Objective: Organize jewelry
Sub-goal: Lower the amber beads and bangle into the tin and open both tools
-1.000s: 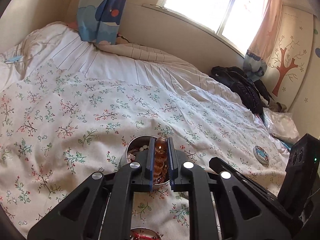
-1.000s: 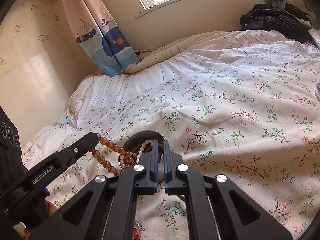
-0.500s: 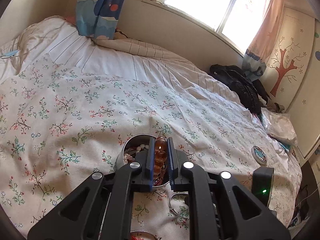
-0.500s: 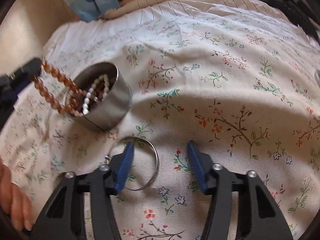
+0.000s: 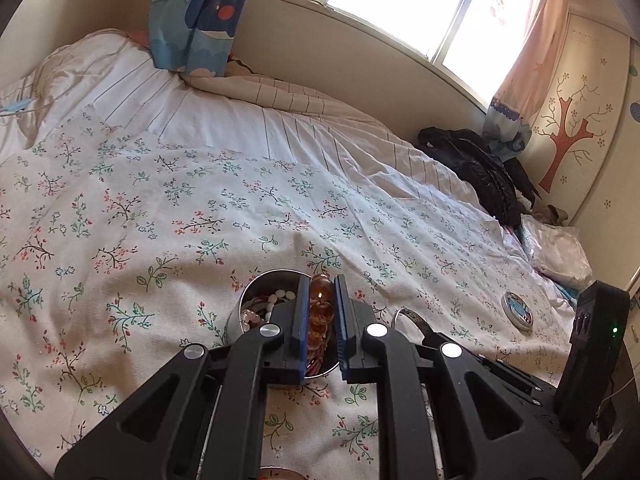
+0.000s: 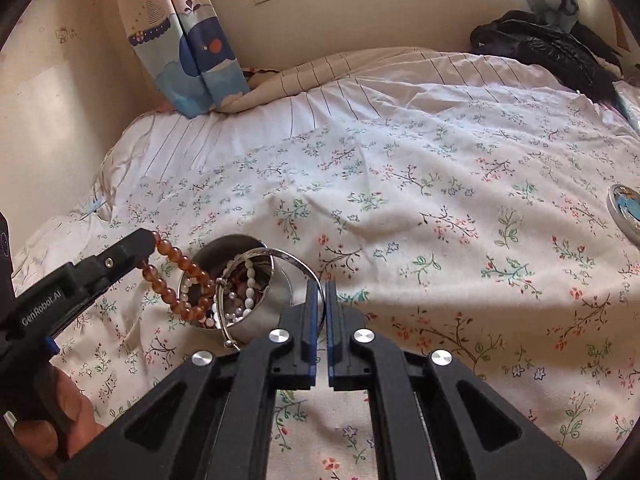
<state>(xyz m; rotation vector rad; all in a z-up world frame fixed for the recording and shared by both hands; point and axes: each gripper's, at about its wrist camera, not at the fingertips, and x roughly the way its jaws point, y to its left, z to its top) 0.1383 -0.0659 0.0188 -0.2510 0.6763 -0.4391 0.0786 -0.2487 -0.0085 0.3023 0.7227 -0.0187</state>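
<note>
A round metal tin sits on the floral bedspread, holding white pearl beads and other jewelry. My left gripper is shut on an amber bead bracelet, holding it over the tin's left rim, its loop drooping into the tin. My right gripper is shut on a thin silver bangle and holds it lifted over the tin's near right side. The bangle also shows in the left wrist view.
A round tin lid with a blue picture lies on the bedspread to the right. A black jacket lies at the far right by the wall. A small dish with red pieces sits under my left gripper.
My right gripper was open around the silver bangle lying on the bedspread; it has shut on it and lifted it beside the tin. My left gripper still holds the amber bracelet.
</note>
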